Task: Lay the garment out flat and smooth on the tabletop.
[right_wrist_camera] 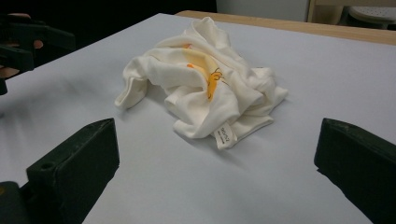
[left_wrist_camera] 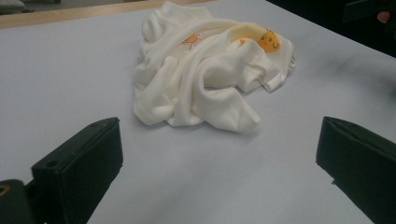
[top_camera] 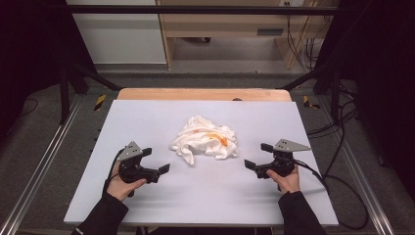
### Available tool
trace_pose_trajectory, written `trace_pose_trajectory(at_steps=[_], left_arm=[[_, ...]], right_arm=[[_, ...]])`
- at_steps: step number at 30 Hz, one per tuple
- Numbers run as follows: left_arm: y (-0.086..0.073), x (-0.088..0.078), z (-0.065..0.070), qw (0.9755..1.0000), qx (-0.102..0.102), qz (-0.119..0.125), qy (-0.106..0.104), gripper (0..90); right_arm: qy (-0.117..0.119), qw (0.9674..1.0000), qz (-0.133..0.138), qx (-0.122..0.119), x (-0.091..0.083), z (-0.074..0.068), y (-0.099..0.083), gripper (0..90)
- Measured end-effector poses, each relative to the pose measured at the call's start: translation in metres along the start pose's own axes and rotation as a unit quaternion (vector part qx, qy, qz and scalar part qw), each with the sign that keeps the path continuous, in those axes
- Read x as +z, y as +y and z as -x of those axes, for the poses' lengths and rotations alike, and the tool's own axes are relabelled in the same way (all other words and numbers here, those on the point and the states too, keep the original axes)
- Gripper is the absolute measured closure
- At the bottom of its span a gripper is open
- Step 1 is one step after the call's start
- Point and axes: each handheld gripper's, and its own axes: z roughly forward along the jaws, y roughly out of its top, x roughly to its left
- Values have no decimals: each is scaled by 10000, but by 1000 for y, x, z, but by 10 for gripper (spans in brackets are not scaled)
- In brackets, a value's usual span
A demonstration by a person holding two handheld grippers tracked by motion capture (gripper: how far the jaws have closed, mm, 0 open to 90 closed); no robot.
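The crumpled white garment (top_camera: 205,139) lies mid-table on the grey mat (top_camera: 147,117), its heap running roughly left to right, label corner toward my right side. I hold left gripper (top_camera: 155,160) and right gripper (top_camera: 258,156) wide apart, flanking it (neither touching), and I'd pinch outer edges, not the bunched middle.

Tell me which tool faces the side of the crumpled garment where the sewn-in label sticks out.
The right tool: the white label juts from the crumpled white garment on its side. The left tool faces plain folds.
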Motion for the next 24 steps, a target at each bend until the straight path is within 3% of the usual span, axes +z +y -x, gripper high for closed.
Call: trace_pose_trajectory(at_steps=[8, 24], left_arm=[[9, 7, 2, 10000, -9, 14, -10, 3], [28, 39, 3, 9999, -71, -63, 70, 5]], right_arm=[[-6, 9999, -51, -99, 11, -7, 8, 4], [60, 9994, -258, -238, 36, -19, 15, 12]])
